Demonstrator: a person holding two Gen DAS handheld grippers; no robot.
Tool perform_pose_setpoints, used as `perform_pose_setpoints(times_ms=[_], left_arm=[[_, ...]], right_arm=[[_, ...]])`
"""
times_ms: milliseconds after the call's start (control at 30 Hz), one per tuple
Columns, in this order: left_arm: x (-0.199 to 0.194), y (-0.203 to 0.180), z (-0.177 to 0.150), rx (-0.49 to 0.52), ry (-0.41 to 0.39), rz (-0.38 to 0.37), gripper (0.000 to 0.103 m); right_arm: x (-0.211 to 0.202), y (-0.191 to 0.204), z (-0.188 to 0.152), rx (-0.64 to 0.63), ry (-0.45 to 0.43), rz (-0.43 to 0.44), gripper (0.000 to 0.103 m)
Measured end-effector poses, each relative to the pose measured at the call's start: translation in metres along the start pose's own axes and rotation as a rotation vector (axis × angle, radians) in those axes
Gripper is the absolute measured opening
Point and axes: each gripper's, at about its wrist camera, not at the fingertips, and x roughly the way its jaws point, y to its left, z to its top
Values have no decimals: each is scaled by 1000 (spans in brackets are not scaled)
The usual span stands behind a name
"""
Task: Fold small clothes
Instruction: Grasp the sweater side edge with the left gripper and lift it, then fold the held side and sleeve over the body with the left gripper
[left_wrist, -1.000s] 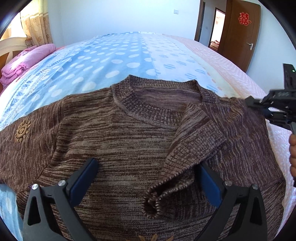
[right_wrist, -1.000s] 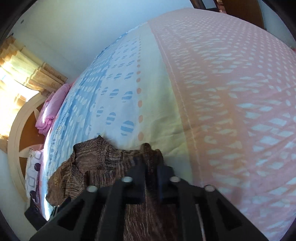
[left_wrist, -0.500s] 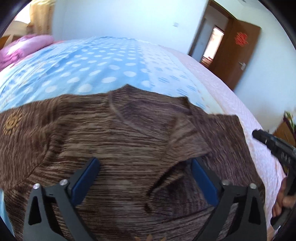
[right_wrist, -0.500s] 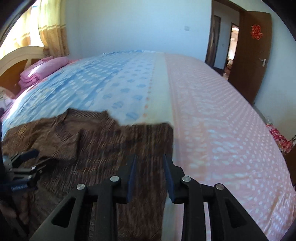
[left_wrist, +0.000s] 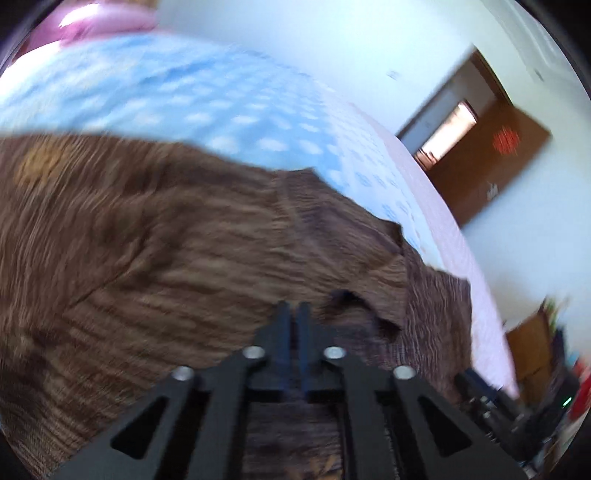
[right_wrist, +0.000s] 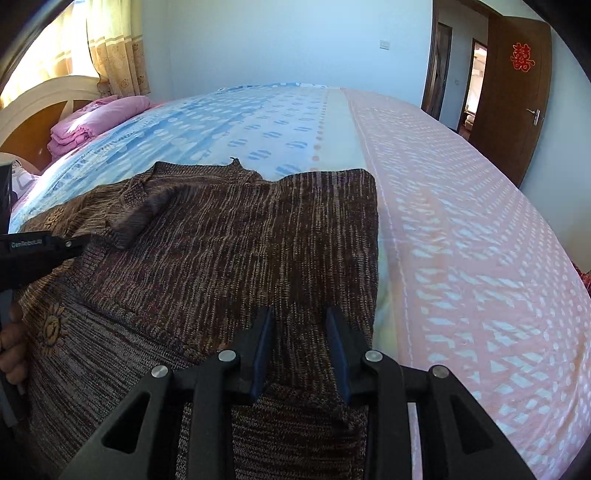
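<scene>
The brown sweater (right_wrist: 229, 236) lies near the bed's (right_wrist: 461, 221) front edge, its right side folded in. Left tongs (left_wrist: 294, 314) are pressed together, empty; right tongs (right_wrist: 300, 332) stand slightly spread. The left side seems unfolded.

A bed (right_wrist: 461, 240) with a blue-dotted and pink cover fills the frame. Folded pink bedding (right_wrist: 92, 118) sits upper left beneath curtains (right_wrist: 114, 48); a brown door (right_wrist: 517, 96) stands open upper right.
</scene>
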Motion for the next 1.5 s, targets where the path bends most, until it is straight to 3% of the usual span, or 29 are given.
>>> perform_pose_setpoints(times_ms=[67,133,167,200,233,267,300,333,400,467,500,567,600,667,700,800,933,1100,1133,1233,1400,1500], left_arm=[[-9,14,-2,-69,12,-43,5],[-22,17,-5,-74,-2,-23,6],[-27,16,-6,-66,-15,7,9],[-31,10,-6,-38,-21,37,19],[-31,2,-7,8,-9,52,27],[-30,-9,-7,64,13,62,46],[-28,-23,-8,127,36,68,56],[-28,-38,-11,200,51,61,58],[-17,-77,-21,405,115,30,75],[-2,-107,-32,585,132,76,79],[8,-121,-38,688,95,152,79],[27,-129,-37,782,38,295,80],[41,-123,-26,772,27,375,84],[44,-102,1,645,28,382,100],[40,-84,20,547,11,435,100],[18,-39,56,380,-59,546,96],[-28,15,70,180,-79,472,96],[-59,42,39,156,-66,347,97],[-66,51,32,139,-59,329,97],[-95,85,16,55,-107,339,97],[-155,160,21,-136,-210,370,97],[-181,203,31,-258,-290,382,96]], right_arm=[[0,0,0,2,-3,4,33],[0,0,-1,2,-5,4,33],[0,1,-1,1,-5,3,33],[0,1,-1,0,-5,2,33],[-1,1,-2,0,-6,2,33],[-1,1,-1,1,-6,3,33],[-1,1,-1,1,-6,3,33],[-2,1,-2,1,-7,3,33],[-2,1,-2,0,-6,3,33],[-2,0,-2,2,-7,5,33],[-2,0,-2,4,-8,7,33],[-3,-1,-2,7,-8,13,33],[-3,-1,-2,8,-8,15,34],[-3,-2,-2,11,-10,19,34],[-3,-2,-2,12,-10,20,34],[-4,-2,-2,12,-13,20,34],[-4,1,-3,-3,-17,-1,34],[-4,9,-3,-40,-16,-59,37],[-4,11,-3,-49,-16,-85,42],[-2,9,-3,-31,-7,-164,67],[1,-13,-3,74,11,-66,68],[2,-15,-4,89,13,-53,69]])
